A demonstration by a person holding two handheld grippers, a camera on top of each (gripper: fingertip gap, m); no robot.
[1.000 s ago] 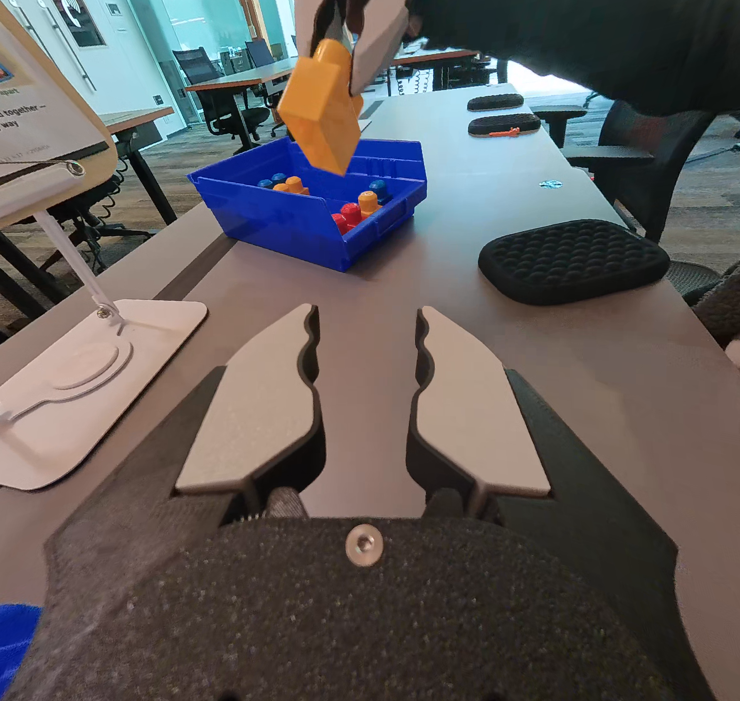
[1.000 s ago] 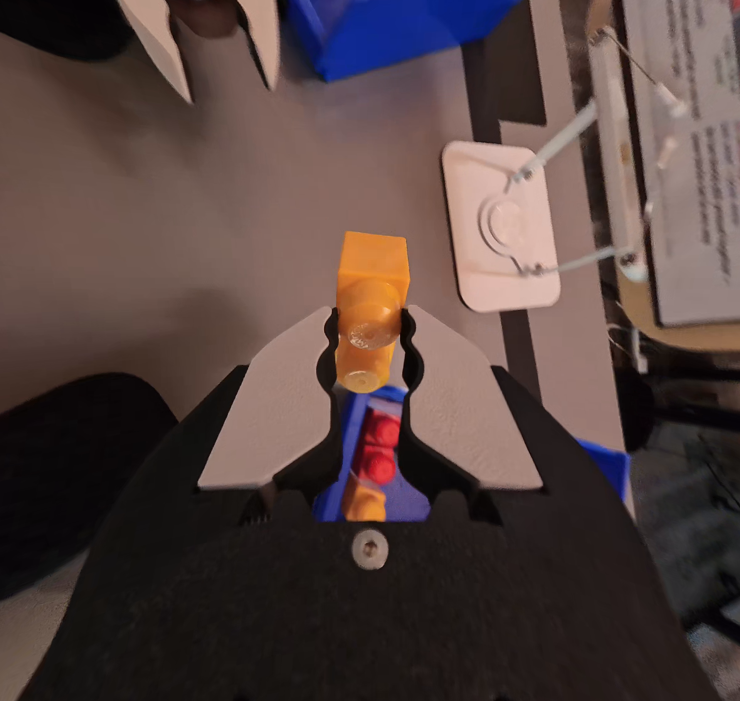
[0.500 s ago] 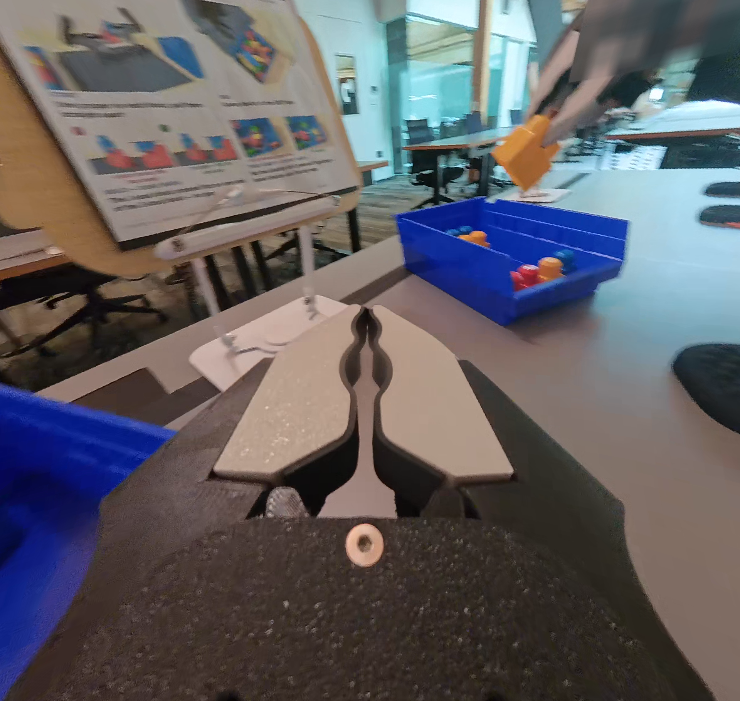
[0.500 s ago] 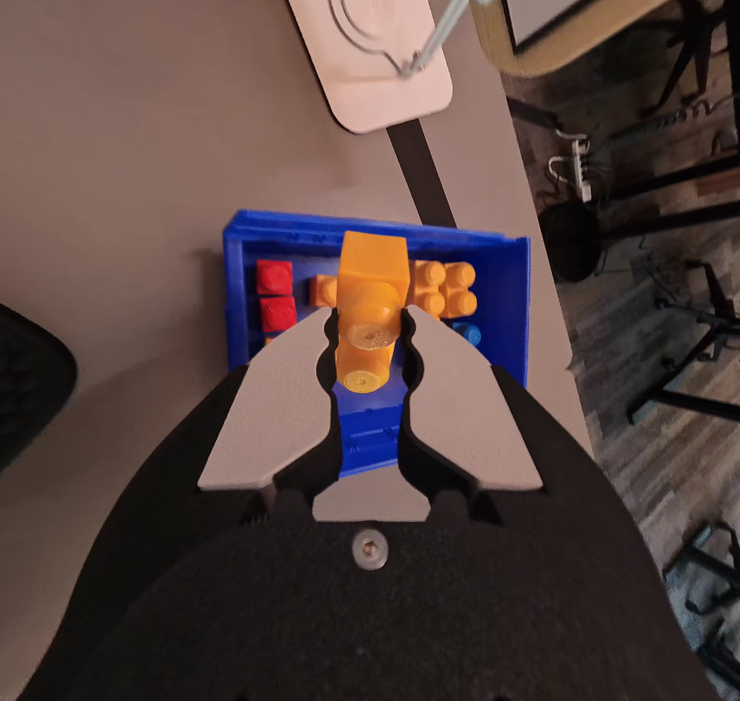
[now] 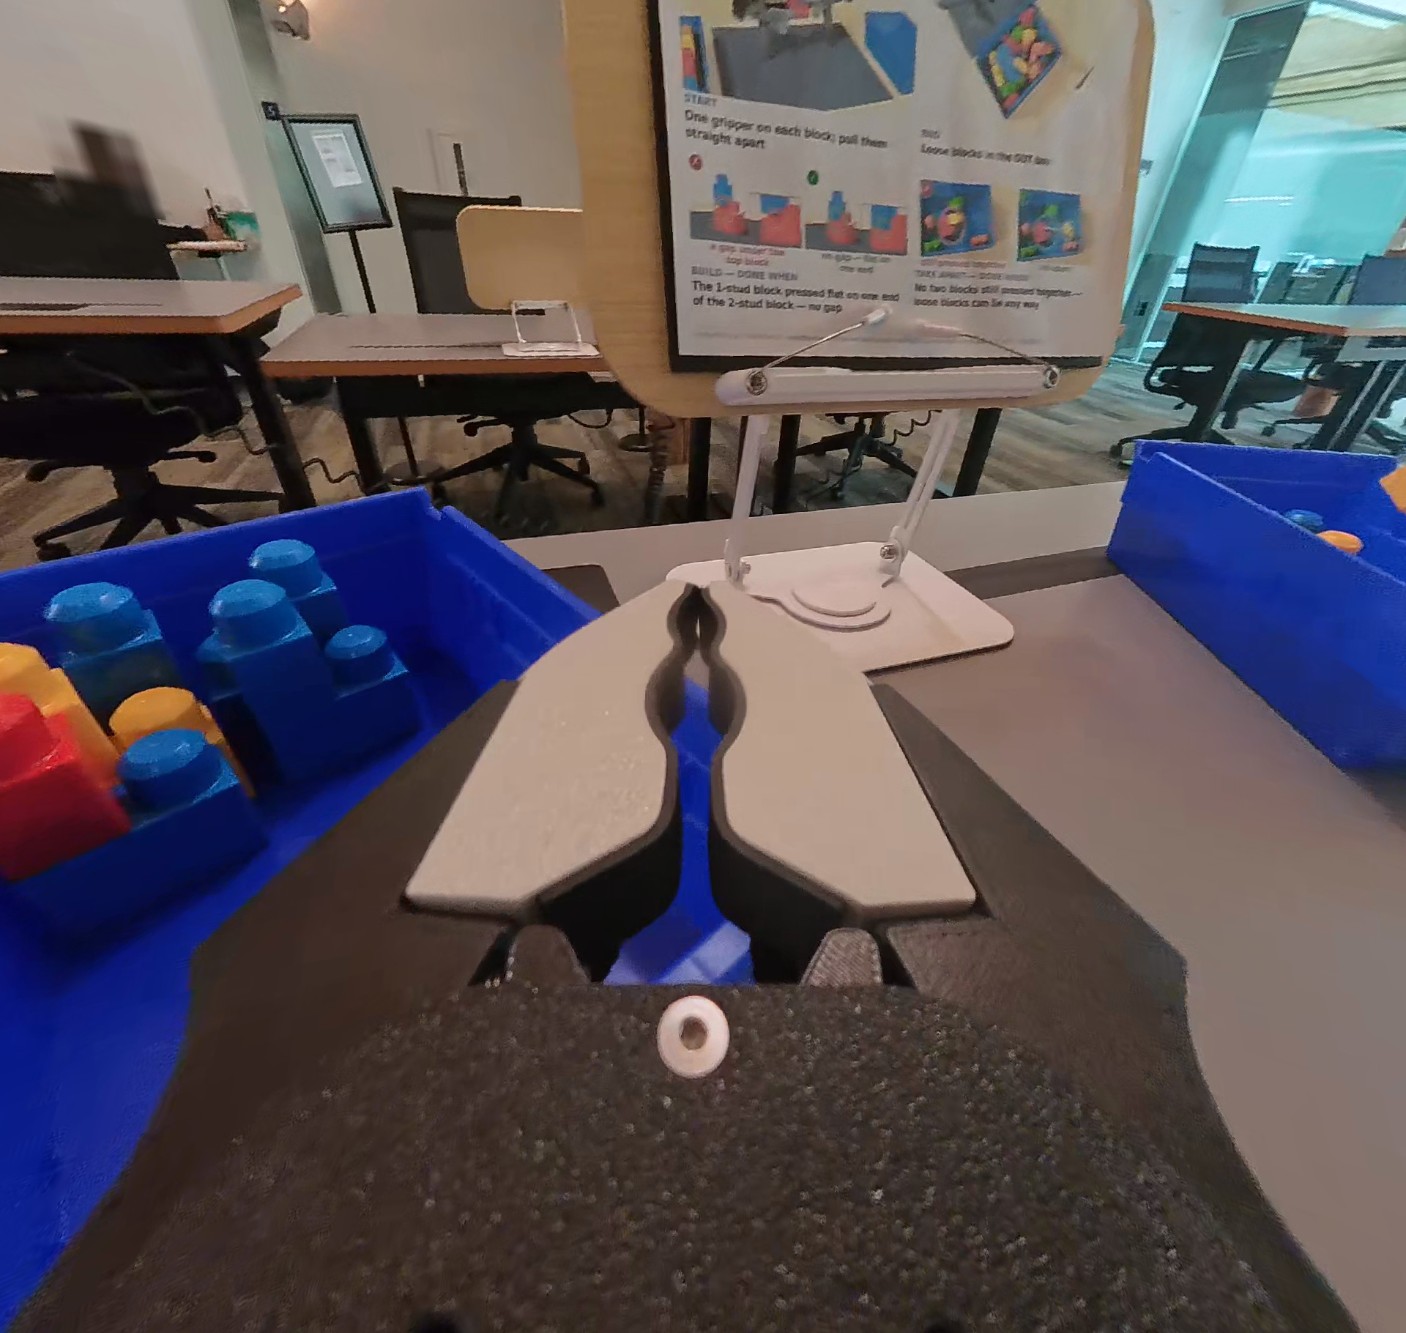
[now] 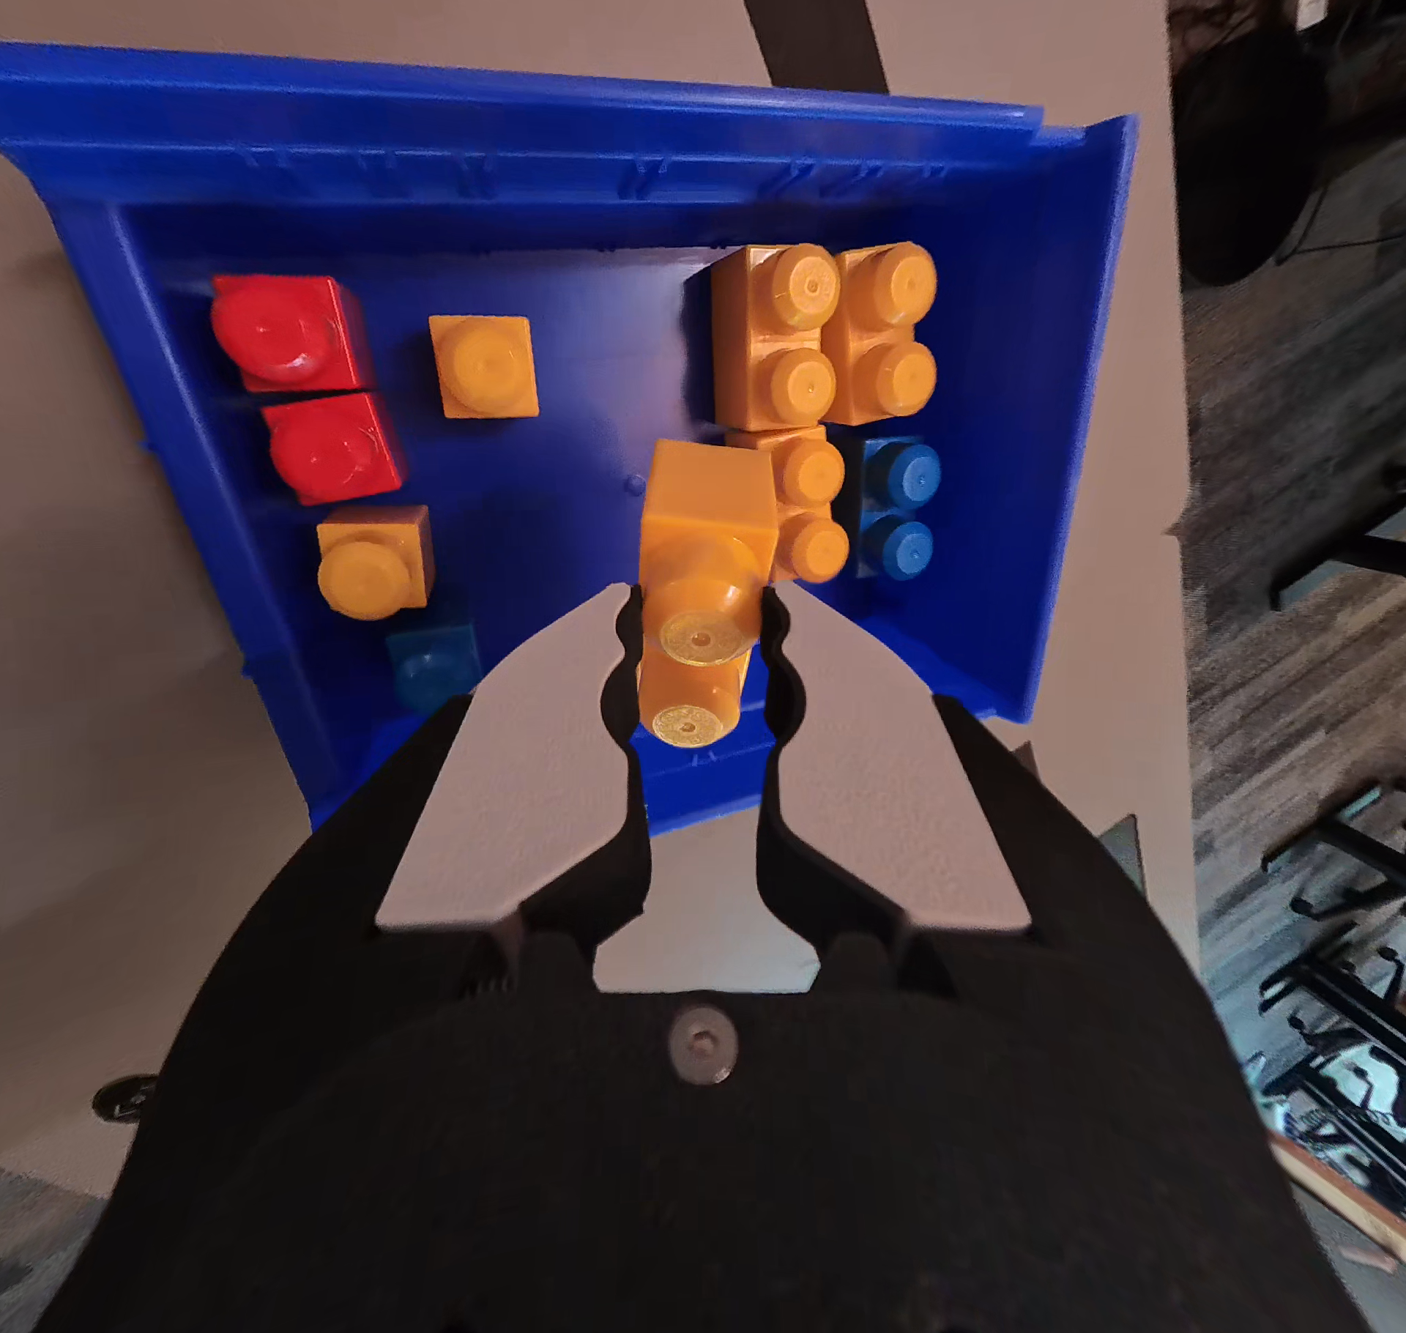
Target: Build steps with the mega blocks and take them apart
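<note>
Your right gripper (image 6: 696, 596) is pinching a two-stud orange plastic block (image 6: 704, 535) over the blue plastic bin (image 6: 532, 132) of loose blocks. Your left gripper (image 5: 696, 608) is closed and empty, above another blue bin (image 5: 472, 573).

Grey table (image 5: 1141, 748), dark strip along far edge. Two blue bins (image 5: 472, 611) (image 5: 1248, 634) and white stand base (image 5: 936, 623) directly on it.

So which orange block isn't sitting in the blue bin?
The two-stud orange block pinched in the right tongs. It hangs above the blue bin, while every other orange block rests on the bin's floor.
</note>
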